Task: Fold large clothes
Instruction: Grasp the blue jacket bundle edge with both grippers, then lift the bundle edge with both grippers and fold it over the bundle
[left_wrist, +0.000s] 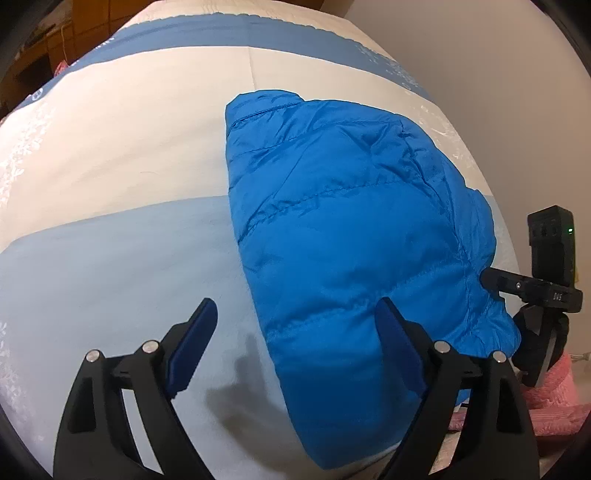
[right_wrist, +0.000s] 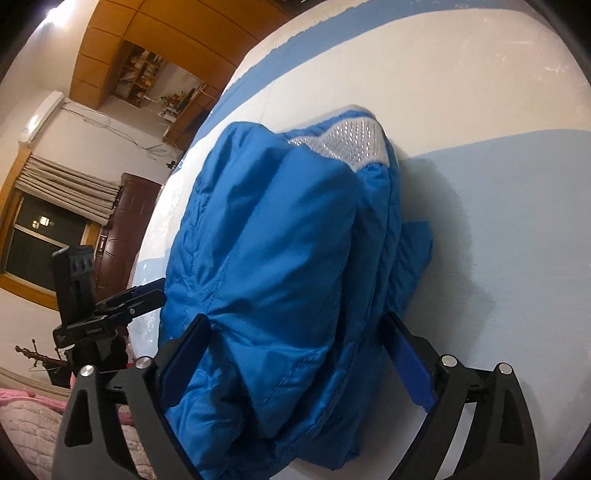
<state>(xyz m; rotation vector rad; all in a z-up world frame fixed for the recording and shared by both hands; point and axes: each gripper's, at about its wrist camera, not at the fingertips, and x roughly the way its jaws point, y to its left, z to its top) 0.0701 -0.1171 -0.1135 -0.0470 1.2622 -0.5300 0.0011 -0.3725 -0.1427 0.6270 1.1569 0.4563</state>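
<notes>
The left tongs (left_wrist: 295, 347) stood wide open, holding nothing, over the near edge of the blue puffer jacket (left_wrist: 354, 236). The right tongs (right_wrist: 299, 354) also gaped, straddling the bundle without clamping it. The jacket lay folded into a compact stack on the bed (left_wrist: 110, 155); folding appeared nearly finished. No containers were visible.

My left gripper (left_wrist: 295, 314) is spread wide, jaws well apart and closed on nothing, hovering over the near edge of the jacket (left_wrist: 351, 221): its right finger is over the fabric, its left finger off to the side of it. My right gripper (right_wrist: 295, 328) is also spread wide, straddling the jacket's near end, with padding bulging between both fingers. Seen from the left wrist, it sits at the jacket's right edge.
</notes>
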